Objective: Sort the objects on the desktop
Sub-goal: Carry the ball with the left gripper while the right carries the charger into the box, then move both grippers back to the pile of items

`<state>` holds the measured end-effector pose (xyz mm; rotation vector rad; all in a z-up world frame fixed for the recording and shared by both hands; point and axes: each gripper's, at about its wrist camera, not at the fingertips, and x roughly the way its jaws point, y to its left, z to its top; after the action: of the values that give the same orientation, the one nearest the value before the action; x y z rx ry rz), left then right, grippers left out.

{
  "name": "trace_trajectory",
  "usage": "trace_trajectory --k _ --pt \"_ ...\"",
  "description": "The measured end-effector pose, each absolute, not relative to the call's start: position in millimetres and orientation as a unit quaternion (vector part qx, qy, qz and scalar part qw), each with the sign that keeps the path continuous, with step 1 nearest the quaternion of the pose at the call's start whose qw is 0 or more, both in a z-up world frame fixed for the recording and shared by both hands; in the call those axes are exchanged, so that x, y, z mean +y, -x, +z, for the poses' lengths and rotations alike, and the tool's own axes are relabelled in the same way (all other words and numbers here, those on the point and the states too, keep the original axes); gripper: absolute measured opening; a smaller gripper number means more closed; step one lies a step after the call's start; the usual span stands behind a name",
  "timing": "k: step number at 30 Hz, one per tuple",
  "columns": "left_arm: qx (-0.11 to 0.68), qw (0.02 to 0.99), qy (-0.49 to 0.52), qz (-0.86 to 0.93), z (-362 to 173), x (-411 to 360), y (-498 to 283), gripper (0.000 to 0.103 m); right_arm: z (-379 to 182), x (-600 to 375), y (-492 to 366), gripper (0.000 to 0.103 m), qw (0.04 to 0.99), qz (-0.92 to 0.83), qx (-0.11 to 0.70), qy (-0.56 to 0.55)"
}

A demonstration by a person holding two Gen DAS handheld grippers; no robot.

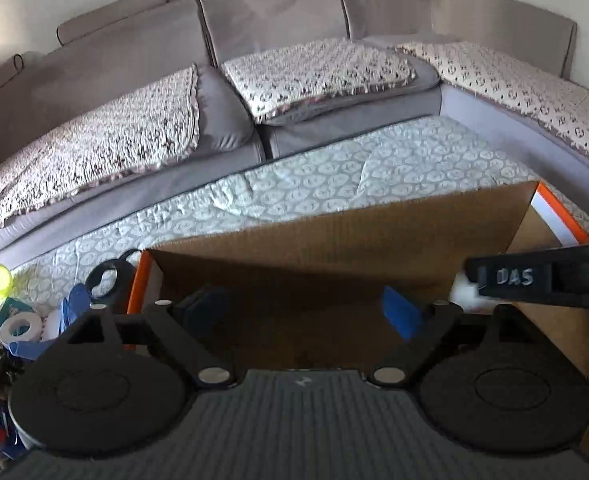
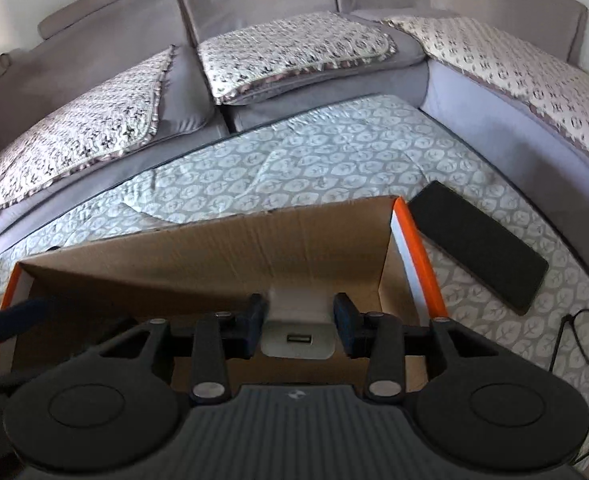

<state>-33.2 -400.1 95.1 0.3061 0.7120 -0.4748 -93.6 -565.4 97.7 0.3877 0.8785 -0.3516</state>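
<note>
The right hand-held gripper (image 2: 300, 326) is holding a white USB charger (image 2: 297, 334) between its blue pads over the open cardboard box (image 2: 214, 248). The left hand-held gripper (image 1: 298, 312) is hanging wide apart and empty above the same box. A black phone (image 2: 478, 240) and glasses (image 2: 582, 344) are lying on the patterned surface (image 2: 334, 152) beyond.
</note>
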Motion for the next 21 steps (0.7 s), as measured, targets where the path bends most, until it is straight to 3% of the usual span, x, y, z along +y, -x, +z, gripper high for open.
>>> trace_trajectory --k 6,15,18,21 --pt "0.344 0.898 -0.130 -0.241 104.2 -384.2 34.5 0.097 106.5 -556.2 100.8 0.071 0.874 -0.158 0.416 -0.194" --pt "0.309 0.912 -0.088 -0.255 136.3 -322.5 80.1 0.100 145.3 -524.0 145.1 0.082 0.908 -0.158 0.346 -0.174" --pt "0.295 0.921 -0.075 -0.245 141.3 -287.3 102.0 0.103 158.5 -491.9 163.7 0.094 0.927 -0.141 0.312 -0.152" --pt "0.301 0.925 -0.064 -0.225 137.4 -251.0 119.4 0.103 168.8 -451.5 174.2 0.095 0.938 -0.104 0.302 -0.132"
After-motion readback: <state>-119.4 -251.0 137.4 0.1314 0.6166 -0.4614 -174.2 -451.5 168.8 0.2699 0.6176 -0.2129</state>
